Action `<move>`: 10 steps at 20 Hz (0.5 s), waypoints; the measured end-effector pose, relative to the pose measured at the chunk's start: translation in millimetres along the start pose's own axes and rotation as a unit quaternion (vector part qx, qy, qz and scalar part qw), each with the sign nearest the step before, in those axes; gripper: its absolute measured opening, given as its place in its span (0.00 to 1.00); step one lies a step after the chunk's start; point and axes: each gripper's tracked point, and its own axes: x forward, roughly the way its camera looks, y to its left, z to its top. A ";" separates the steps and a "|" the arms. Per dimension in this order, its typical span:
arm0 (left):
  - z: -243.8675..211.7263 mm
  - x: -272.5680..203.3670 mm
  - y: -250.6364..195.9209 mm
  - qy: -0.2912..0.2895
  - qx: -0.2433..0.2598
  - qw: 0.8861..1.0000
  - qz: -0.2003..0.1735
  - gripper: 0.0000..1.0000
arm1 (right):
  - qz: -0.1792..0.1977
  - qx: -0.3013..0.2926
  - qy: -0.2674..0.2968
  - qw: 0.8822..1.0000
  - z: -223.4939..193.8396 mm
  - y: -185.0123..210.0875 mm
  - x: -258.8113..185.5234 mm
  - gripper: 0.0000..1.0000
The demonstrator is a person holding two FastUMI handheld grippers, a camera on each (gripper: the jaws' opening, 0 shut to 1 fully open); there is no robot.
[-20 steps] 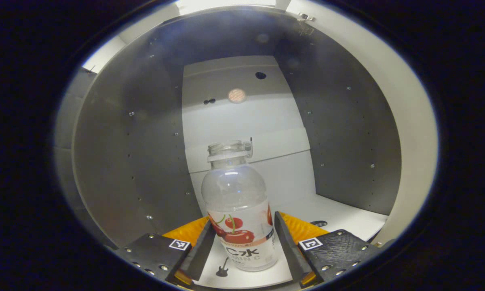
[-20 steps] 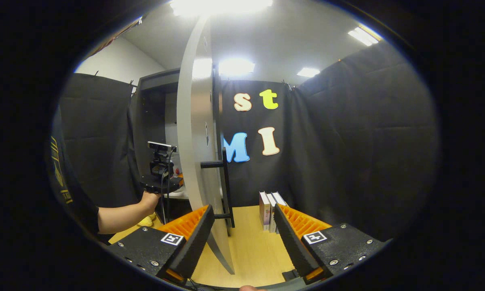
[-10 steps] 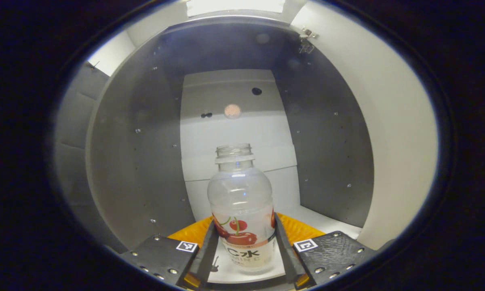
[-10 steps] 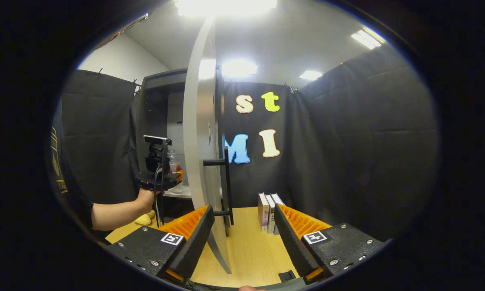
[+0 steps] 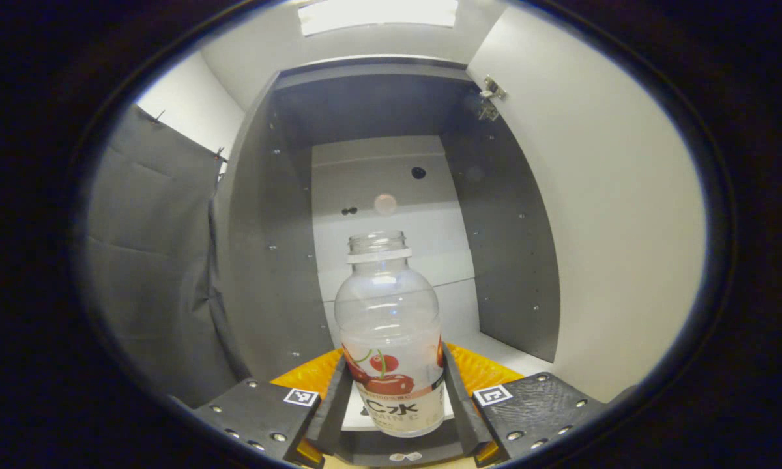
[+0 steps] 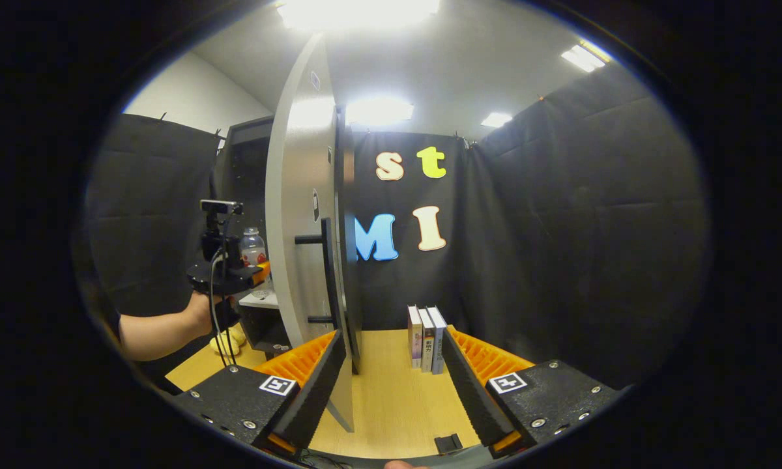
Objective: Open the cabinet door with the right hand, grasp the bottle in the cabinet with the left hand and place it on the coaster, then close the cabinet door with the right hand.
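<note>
Between the two fingers of the left hand-held gripper [image 5: 391,407], at 6 o'clock in the left gripper view, stands a clear plastic juice bottle [image 5: 391,339] with a cherry label and no cap. Both fingers press against its lower labelled body, so the left hand-held gripper is clamped on the bottle. Its long axis is upright, neck toward 12 o'clock. Its base appears to hang just clear of the front edge of the white cabinet shelf [image 5: 495,345], though the bottom is partly hidden. Behind it lies the open grey cabinet [image 5: 260,260], with the white inner face of the cabinet door [image 5: 612,247] at 3 o'clock.

Seen from the right gripper view, a bare forearm and hand [image 6: 202,312] at 9 o'clock hold the left hand-held gripper level at the cabinet mouth, bottle upright in it. The door stands open, edge-on, with its black bar handle [image 6: 326,273] facing 3 o'clock. The right hand-held gripper [image 6: 394,381] has its fingers apart, holding nothing; the door's lower edge lies close by its left finger, contact unclear. Three books [image 6: 425,339] stand on the wooden tabletop [image 6: 391,397] at 12 o'clock.

The left hand is judged to carry the bottle next; the coaster's place cannot be told.
</note>
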 end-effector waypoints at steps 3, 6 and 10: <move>0.1 -5.5 1.4 0.000 -0.002 1.000 0.019 0.77 | 0.015 0.017 0.019 1.000 -17.3 -7.8 1.5 0.92; -0.6 -12.2 2.6 0.000 0.013 0.999 0.040 0.65 | 0.024 0.023 0.014 0.999 -25.2 -20.6 2.9 0.92; -1.3 -9.8 3.3 -0.004 0.037 0.998 0.055 0.71 | 0.030 -0.004 0.026 0.999 -50.0 -29.2 12.8 0.92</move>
